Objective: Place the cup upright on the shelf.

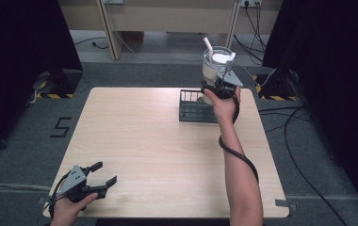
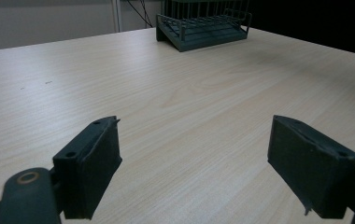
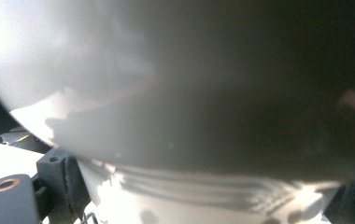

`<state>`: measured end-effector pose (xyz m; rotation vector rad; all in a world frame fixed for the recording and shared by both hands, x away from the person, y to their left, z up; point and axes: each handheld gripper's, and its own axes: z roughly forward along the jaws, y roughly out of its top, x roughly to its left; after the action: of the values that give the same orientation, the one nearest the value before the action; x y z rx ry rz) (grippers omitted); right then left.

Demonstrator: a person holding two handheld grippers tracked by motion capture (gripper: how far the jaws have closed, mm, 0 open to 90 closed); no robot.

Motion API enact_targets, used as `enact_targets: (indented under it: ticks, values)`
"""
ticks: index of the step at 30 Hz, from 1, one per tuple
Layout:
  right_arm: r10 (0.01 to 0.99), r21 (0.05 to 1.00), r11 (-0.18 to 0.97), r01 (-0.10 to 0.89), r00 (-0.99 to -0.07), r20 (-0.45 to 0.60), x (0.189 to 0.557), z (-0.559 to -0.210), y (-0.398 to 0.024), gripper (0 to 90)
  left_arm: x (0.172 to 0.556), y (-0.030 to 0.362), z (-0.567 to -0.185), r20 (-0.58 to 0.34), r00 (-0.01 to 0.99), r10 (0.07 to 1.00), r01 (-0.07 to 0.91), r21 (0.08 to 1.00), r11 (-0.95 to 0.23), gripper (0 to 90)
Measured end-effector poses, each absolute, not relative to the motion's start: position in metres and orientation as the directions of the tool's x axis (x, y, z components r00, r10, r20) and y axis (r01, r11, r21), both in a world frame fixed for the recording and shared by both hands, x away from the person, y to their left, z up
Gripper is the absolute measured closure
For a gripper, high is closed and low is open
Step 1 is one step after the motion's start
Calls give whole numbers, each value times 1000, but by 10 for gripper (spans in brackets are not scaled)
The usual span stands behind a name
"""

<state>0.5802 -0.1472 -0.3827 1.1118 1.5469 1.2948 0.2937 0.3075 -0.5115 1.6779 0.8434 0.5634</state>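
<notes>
A clear plastic cup (image 1: pixel 215 64) with a white lid and a straw hangs in the air above the dark wire rack (image 1: pixel 197 107) at the table's far side. My right gripper (image 1: pixel 220 84) is shut on the cup's lower part. In the right gripper view the cup's white wall (image 3: pixel 175 116) sits very close between the jaws. My left gripper (image 1: pixel 104 173) rests open near the table's front left corner, nothing between its fingers (image 2: pixel 91 163). The rack (image 2: pixel 202 25) appears far ahead in the left gripper view.
The light wooden table (image 1: pixel 158 150) is bare between the two grippers. Cables trail on the grey floor at the right (image 1: pixel 299 141). A dark stand base (image 1: pixel 61 80) sits beyond the far left corner.
</notes>
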Motion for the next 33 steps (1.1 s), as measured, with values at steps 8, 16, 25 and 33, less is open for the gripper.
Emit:
enact_targets:
  ticks: [8, 16, 25, 33]
  values:
    - [963, 985, 76, 156, -267, -32, 591, -399, -145, 105, 294, 307, -512, -61, 631, 773, 242, 963, -122, 162]
    - [965, 980, 72, 186, -263, -21, 596, -416, -145, 105, 293, 307, -511, -55, 632, 773, 241, 962, -129, 162]
    - [965, 973, 83, 215, -261, -25, 599, -435, -144, 104, 293, 307, -511, -55, 633, 772, 239, 963, -127, 162]
    - [964, 975, 88, 206, -262, -31, 600, -440, -142, 104, 293, 306, -511, -52, 635, 771, 237, 963, -131, 162]
